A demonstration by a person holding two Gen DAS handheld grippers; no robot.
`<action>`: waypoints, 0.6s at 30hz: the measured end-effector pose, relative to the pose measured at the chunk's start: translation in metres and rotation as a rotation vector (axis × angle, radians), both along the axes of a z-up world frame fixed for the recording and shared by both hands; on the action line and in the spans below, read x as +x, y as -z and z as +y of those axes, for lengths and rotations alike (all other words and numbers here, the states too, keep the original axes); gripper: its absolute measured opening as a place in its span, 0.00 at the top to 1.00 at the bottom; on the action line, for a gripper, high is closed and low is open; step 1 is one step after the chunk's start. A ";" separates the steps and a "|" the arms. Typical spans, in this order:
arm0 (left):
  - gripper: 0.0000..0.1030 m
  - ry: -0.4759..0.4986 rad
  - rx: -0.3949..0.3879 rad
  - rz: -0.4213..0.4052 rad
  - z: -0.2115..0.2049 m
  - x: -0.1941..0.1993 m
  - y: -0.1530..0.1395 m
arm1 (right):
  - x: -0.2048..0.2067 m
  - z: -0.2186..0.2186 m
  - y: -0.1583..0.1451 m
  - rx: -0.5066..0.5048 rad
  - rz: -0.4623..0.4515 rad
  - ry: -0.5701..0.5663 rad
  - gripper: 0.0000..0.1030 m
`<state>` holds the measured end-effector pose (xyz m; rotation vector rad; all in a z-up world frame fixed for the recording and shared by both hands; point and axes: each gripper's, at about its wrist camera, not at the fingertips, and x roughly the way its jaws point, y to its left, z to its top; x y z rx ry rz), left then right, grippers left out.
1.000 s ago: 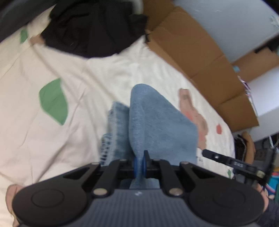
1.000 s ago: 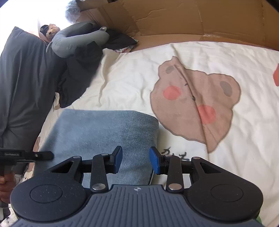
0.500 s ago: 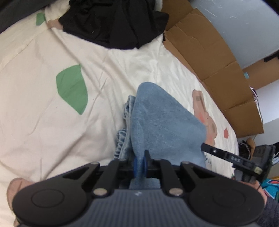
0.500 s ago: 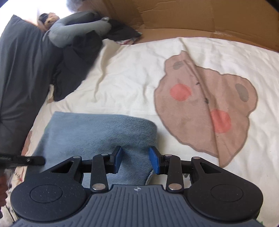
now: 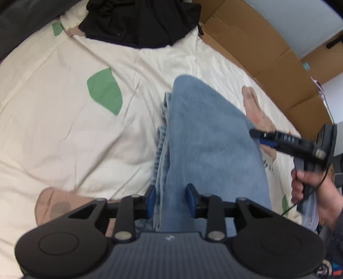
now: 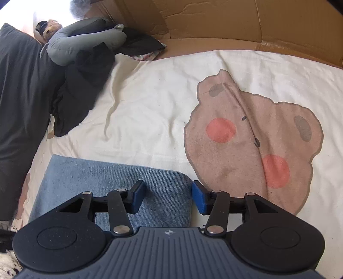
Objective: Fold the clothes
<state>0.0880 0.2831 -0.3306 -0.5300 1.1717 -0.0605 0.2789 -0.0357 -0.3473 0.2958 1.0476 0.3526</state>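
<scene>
— Both sets of jaws stand apart now: our left gripper (image 5: 171, 200) straddles the near edge of the jeans (image 5: 205, 137) without clamping, and our right gripper (image 6: 166, 197) hovers spread over the far corner, gripping nothing.

— So where do we stand? Start big.

— We've got the cream bedsheet (image 5: 64, 128) with its bear print (image 6: 253, 137) running out to the cardboard (image 6: 214, 19) along the edge. On it, right in front of us, the jeans lie as a compact blue rectangle, layers stacked at the left edge, top panel smooth.

— Looks folded to us.

— We'd judge this garment nearly finished, maybe a final smoothing or one more fold. What's left seems to be the dark clothing (image 5: 139, 21) heaped at the head of the bed beside the grey neck pillow (image 6: 85, 43); none of that looks folded.

— And the small stuff?

— A green leaf patch (image 5: 105, 90) on the sheet beside the denim, nothing else near it.
</scene>
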 end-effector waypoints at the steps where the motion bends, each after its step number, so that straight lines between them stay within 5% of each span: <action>1: 0.65 0.003 -0.001 0.007 -0.001 -0.002 0.000 | -0.001 0.000 -0.003 -0.002 -0.002 -0.002 0.51; 9: 0.56 0.011 -0.008 0.036 -0.003 -0.018 0.003 | -0.036 -0.009 -0.031 0.062 0.001 -0.050 0.51; 18: 0.62 0.030 0.018 0.020 -0.006 -0.017 0.000 | -0.111 -0.015 -0.021 0.098 0.115 -0.158 0.61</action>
